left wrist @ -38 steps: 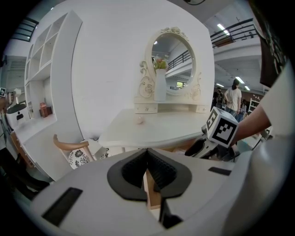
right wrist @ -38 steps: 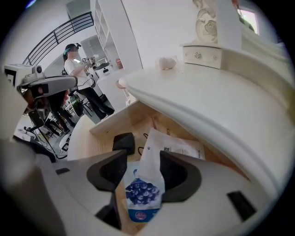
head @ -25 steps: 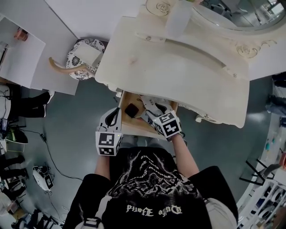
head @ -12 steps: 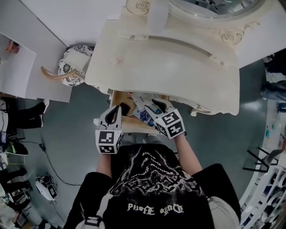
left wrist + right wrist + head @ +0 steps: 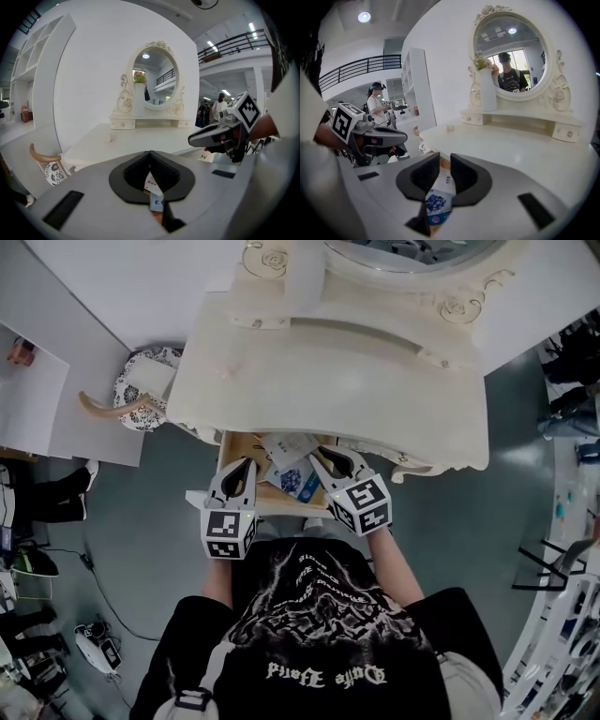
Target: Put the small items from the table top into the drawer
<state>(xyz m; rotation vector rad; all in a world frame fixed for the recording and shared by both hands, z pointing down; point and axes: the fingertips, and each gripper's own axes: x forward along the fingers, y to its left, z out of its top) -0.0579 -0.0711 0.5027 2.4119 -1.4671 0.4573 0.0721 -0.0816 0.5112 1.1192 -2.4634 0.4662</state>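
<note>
My right gripper [image 5: 445,161] had just been closing, a slit left and nothing gripped; the left gripper [image 5: 150,155] was shut, empty. Packets [image 5: 296,474] lay in the near open drawer [image 5: 226,448]. One small item [image 5: 228,363] sat far left on the tabletop [image 5: 375,381], not yet stowed

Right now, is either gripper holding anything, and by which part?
Nothing is held. The left gripper is shut empty; the right gripper, jaws just closing, grips nothing; the blue packet lies in the drawer.
</note>
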